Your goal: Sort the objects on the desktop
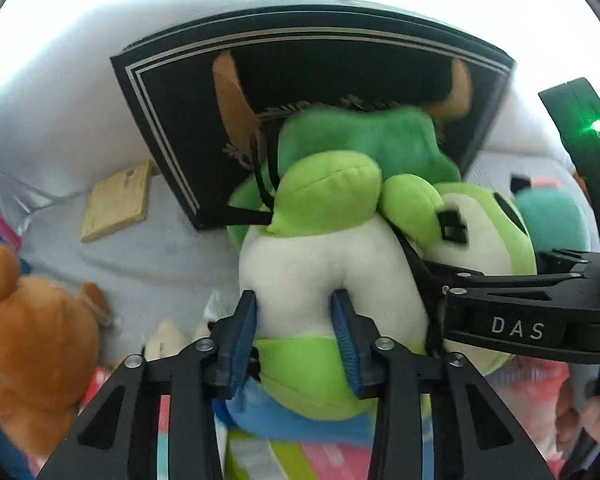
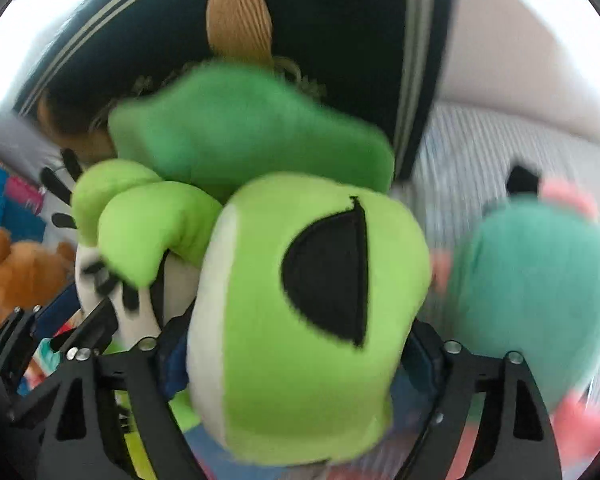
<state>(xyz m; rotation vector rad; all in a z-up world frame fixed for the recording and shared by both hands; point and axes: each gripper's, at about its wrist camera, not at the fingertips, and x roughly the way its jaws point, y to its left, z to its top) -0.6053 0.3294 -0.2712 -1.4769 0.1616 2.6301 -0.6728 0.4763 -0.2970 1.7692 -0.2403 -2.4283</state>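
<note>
1. Gripping the frog toy (image 1: 332,264) low on its white belly, your left gripper (image 1: 296,336) has both blue pads (image 1: 242,344) pressed into the plush, jaws narrow.
2. Your right gripper (image 2: 296,364) straddles the frog's head (image 2: 312,320); the jaws stand wide, and the head fills the gap. That view is blurred, so whether the pads actually press on it you cannot tell.
3. The frog toy sits between both tools, tilted, its dark green hat (image 1: 364,140) against the open front of a black box (image 1: 172,120) with pale stripes and tan handles.
4. Brown bear (image 1: 32,340) lies at left, well apart.
5. Teal plush (image 2: 536,292) lies at right, near the frog's head.
6. Tan block (image 1: 118,200) rests on the grey cloth (image 1: 148,256) beside the box.
</note>
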